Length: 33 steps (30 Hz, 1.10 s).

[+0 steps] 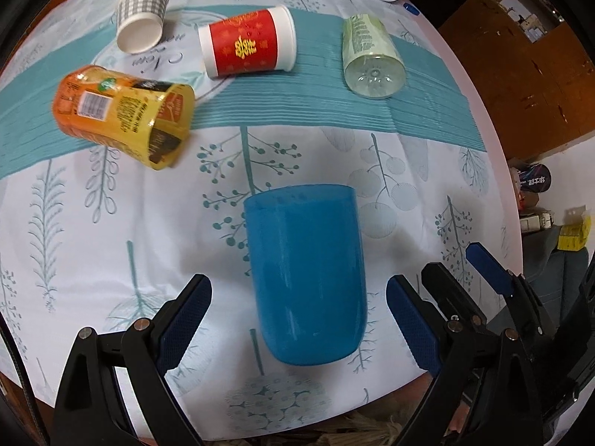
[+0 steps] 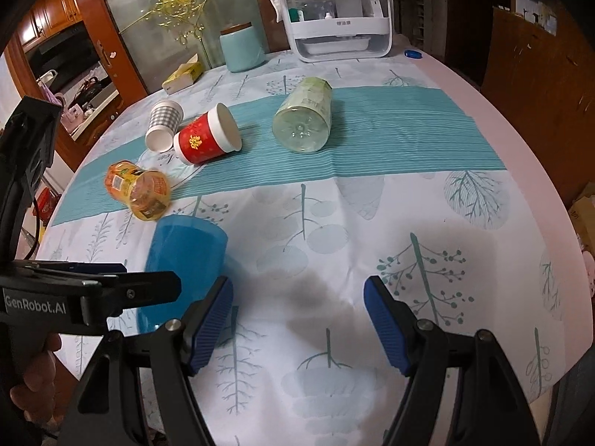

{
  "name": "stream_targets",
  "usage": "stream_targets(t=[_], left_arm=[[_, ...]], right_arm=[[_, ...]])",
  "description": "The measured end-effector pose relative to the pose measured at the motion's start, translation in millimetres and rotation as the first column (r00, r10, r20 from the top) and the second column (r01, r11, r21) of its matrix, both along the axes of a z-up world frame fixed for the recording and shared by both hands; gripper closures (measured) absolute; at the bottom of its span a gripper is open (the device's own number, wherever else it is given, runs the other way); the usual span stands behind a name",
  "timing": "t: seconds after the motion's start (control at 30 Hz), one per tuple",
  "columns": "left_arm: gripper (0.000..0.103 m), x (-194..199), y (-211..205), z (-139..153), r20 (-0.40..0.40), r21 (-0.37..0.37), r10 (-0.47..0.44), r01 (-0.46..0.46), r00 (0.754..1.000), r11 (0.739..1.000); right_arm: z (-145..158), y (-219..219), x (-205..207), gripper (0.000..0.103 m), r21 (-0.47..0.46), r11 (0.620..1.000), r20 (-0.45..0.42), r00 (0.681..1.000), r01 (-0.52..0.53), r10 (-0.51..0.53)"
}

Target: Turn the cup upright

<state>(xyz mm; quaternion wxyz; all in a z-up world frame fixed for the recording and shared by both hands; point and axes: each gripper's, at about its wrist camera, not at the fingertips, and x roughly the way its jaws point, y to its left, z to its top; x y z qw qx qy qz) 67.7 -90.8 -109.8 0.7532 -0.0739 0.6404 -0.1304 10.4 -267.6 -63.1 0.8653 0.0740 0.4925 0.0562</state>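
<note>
A blue plastic cup (image 1: 306, 275) lies on its side on the tablecloth, its base toward me and its mouth pointing away. My left gripper (image 1: 299, 323) is open, its blue pads on either side of the cup's lower half without touching it. The cup also shows in the right wrist view (image 2: 184, 260), partly behind the left gripper's body. My right gripper (image 2: 297, 323) is open and empty, just right of the cup, above bare cloth. It shows at the right edge of the left wrist view (image 1: 487, 271).
Further back lie an orange-yellow cup (image 1: 126, 113), a red and white paper cup (image 1: 247, 42), a grey checked paper cup (image 1: 143, 16) and a clear green bottle (image 1: 370, 55), all on their sides. A white appliance (image 2: 336, 15), a teal jar (image 2: 241, 46) and a box (image 2: 182, 76) stand at the far edge.
</note>
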Motion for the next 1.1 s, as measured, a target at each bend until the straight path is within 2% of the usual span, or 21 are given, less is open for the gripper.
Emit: stream_targets(t=[0.43,0.8,1.1], left_arm=[[0.011,16,-17,-17,-0.105,-0.041,0.012,-0.016,0.994,0.999],[0.026,24,-12,-27,-0.18,-0.029,0.042,-0.048,0.983,0.998],[0.033,27,-11,-38,-0.232,-0.033,0.046,-0.055,0.972,0.998]], right_arm=[[-6,-8,6,0.03,0.028,1.0,-0.005,1.0,0.008,-0.008],[-11,-5,13,0.03,0.041,0.999,-0.014,1.0,-0.005,0.005],[-12,-3,18,0.03,0.047,0.999,-0.017,1.0,-0.011,0.011]])
